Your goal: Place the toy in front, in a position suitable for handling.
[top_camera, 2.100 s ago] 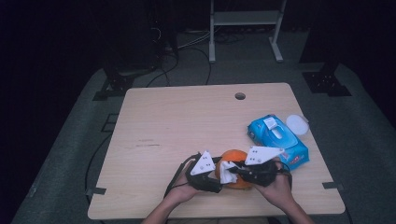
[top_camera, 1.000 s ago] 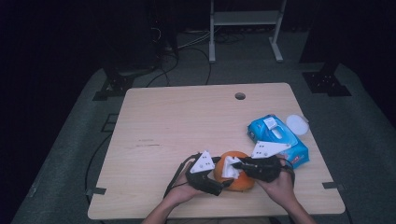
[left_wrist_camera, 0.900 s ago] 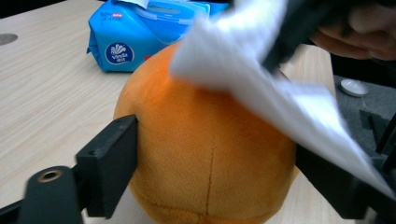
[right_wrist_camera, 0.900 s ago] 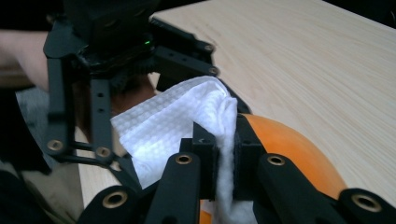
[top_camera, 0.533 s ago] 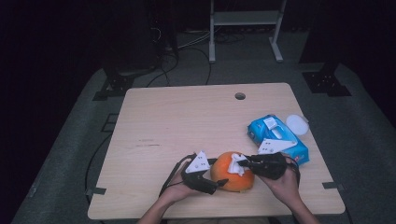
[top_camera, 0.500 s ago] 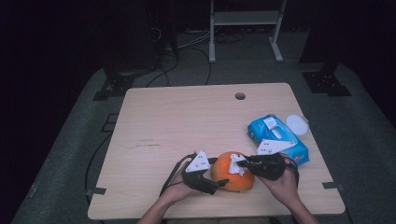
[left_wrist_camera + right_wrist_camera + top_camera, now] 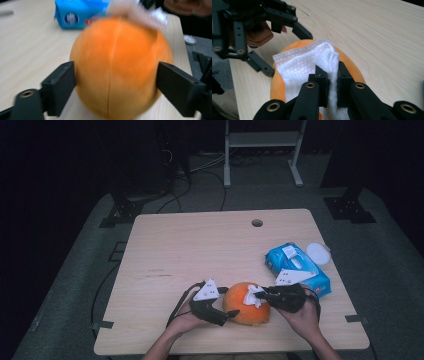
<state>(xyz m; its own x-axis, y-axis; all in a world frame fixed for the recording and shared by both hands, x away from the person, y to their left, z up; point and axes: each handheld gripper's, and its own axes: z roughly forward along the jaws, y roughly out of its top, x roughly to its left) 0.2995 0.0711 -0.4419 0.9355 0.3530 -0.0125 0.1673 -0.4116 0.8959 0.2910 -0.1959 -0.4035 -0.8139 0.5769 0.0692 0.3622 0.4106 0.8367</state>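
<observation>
An orange ball [image 7: 247, 306] with a seam sits near the table's front edge. My left gripper [image 7: 229, 301] grips it from the left; in the left gripper view its two black jaws press the sides of the ball [image 7: 117, 67], so the left gripper [image 7: 115, 82] is shut on it. My right gripper [image 7: 261, 295] comes in from the right, shut on a white wipe [image 7: 252, 295]. In the right gripper view the wipe [image 7: 309, 65] lies draped over the top of the ball [image 7: 352, 67], pinched in the right gripper [image 7: 332, 75].
A blue pack of wipes [image 7: 297, 267] lies just behind my right hand, with a small white round lid [image 7: 318, 253] beside it at the table's right edge. A cable hole [image 7: 257, 223] is at the back. The wooden table [image 7: 200, 245] is bare to the left and behind.
The two grippers have drawn apart, showing more of the orange ball. The right gripper has slid right across the ball's top with the wipe; the left one has shifted slightly left.
</observation>
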